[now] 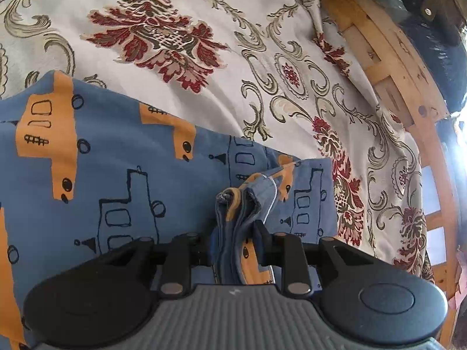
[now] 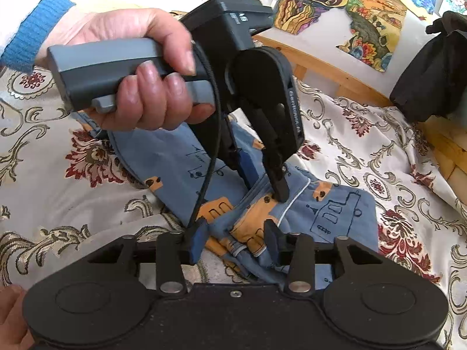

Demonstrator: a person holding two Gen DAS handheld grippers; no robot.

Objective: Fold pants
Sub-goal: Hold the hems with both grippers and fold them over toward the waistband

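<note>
While blue pants [image 1: 116, 157] printed with orange blocks and black line drawings lie spread on a floral bedspread [image 1: 204, 58], both hand-held grippers pinch the same bunched end of the garment. Seen from the left wrist, the left gripper [image 1: 233, 242] has its two fingers drawn close on a thick wad of folded blue fabric with a white stitched hem, which stands up between the pads. The rest of the pants runs flat across the cover, away from the bed's wooden edge.

From the right wrist, the pants [image 2: 175, 157] appear as a rumpled strip running from under the person's hand [image 2: 140, 67] toward the camera. The right gripper [image 2: 233, 239] has its fingers set a moderate way apart with orange-and-blue cloth filling the gap between them; how firmly it bites is hard to judge, since folds hide the inner faces of the pads. The left gripper [image 2: 262, 186] comes down steeply from above in that view, its dark fingertips pressed into the cloth just beyond the right gripper's. The hand wraps the grey handle, and a blue knitted sleeve cuff [image 2: 32, 29] shows at the wrist. A black cable [image 2: 213, 145] hangs from the tool across the fabric.

A pale wooden bed frame [image 2: 335, 73] borders the bedspread at the far side. A wall of colourful drawings [image 2: 335, 8] rises behind it, and a dark garment [image 2: 432, 81] rests by the frame's far corner.
</note>
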